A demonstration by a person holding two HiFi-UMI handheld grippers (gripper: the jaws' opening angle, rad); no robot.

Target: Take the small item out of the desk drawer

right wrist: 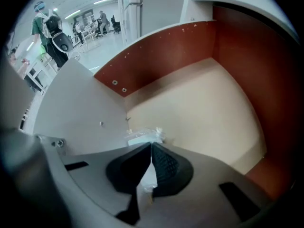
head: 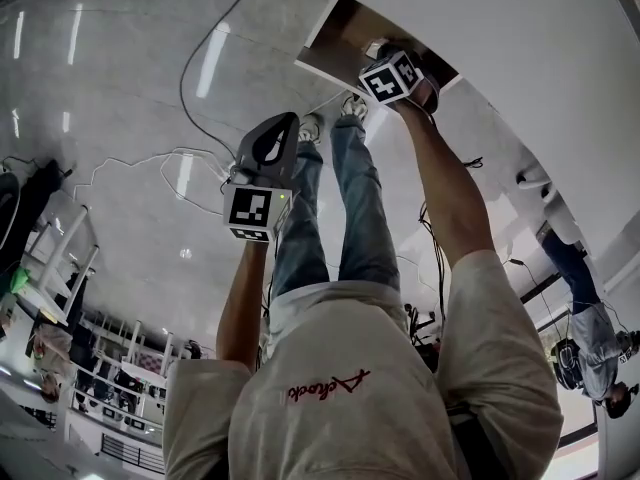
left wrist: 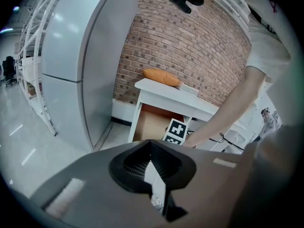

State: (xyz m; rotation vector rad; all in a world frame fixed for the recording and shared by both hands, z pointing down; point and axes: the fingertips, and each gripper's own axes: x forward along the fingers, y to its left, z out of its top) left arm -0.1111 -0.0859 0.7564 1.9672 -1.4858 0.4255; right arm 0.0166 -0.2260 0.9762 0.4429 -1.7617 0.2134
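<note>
My right gripper reaches into the open desk drawer, and its marker cube hides the jaws in the head view. In the right gripper view the right gripper is shut on a small clear plastic packet that lies on the pale drawer floor, close to the drawer's left wall. My left gripper hangs away from the desk, above the floor. Its jaws meet at the tips with nothing held. From there the drawer shows open under the white desk.
An orange bundle lies on the desk top. A tall grey cabinet stands left of the desk against a brick wall. Cables trail over the glossy floor. Another person stands off to the right.
</note>
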